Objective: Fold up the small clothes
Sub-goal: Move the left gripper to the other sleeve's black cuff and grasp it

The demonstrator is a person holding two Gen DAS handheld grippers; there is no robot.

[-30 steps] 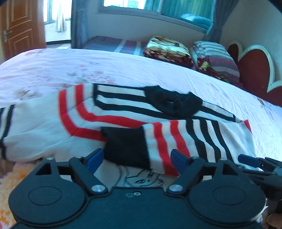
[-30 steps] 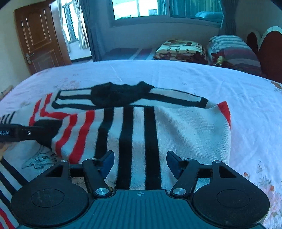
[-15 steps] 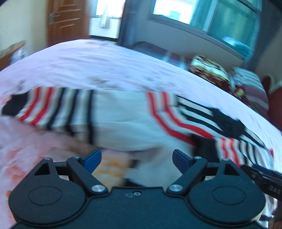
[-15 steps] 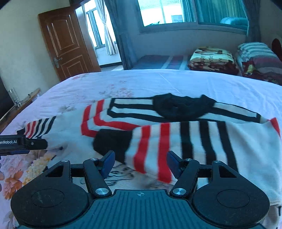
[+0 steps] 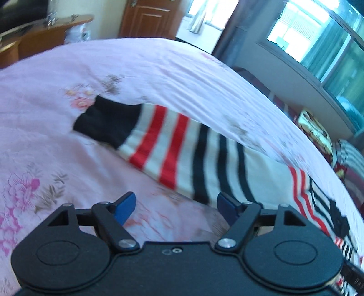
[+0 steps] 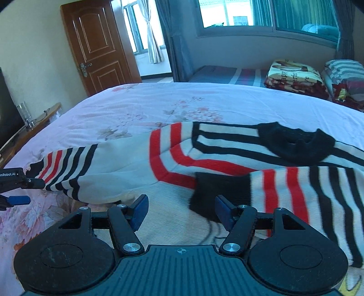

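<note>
Both grippers have swung away from the folded sleeve toward the sleeve lying outstretched on the bed.
Soft, light and floppy, the striped sweater [image 6: 204, 159] lies flat on the floral bedspread [image 6: 141, 109]; take its black cuff [image 5: 107, 121]. Left gripper [image 5: 175, 205], jaws just narrowing, holds nothing; right gripper [image 6: 179, 209] gapes empty.

Bed: pink floral-printed bedsheet [image 6: 204, 102]
Door: brown panelled wooden door [image 6: 97, 45], shut
Window: wide glass window [image 6: 261, 13]
Far side: folded patterned blankets [image 6: 295, 75]
</note>
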